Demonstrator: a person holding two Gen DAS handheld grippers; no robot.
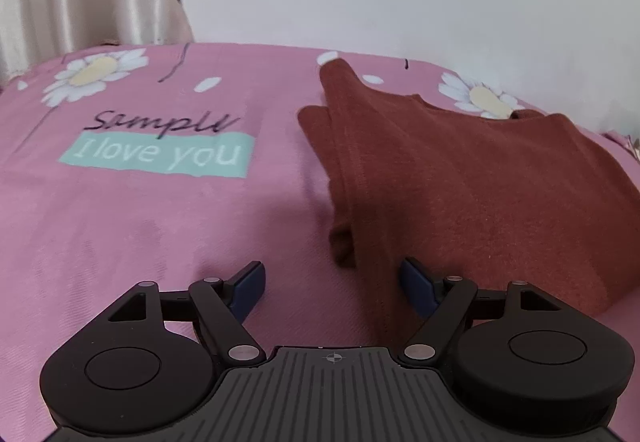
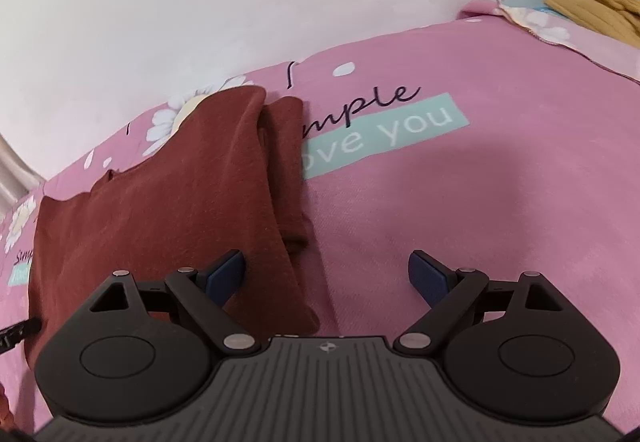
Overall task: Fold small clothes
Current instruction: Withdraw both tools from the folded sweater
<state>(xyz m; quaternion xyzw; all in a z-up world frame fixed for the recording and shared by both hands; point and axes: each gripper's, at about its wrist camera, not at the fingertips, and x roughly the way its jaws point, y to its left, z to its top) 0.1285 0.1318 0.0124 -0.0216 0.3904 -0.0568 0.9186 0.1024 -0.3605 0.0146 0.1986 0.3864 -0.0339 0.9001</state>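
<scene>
From my left wrist, my left gripper [image 1: 332, 284] hangs released, jaws spread wide over the near left edge of the rust-brown garment [image 1: 460, 178], which lies folded on the pink bedsheet [image 1: 140, 226]. The sheet's print reads "Simple" above "I love you".

From my right wrist, my right gripper [image 2: 326, 276] is also released, empty, at the garment's [image 2: 168, 198] right edge. Here only "mple" and "ove you" show
</scene>
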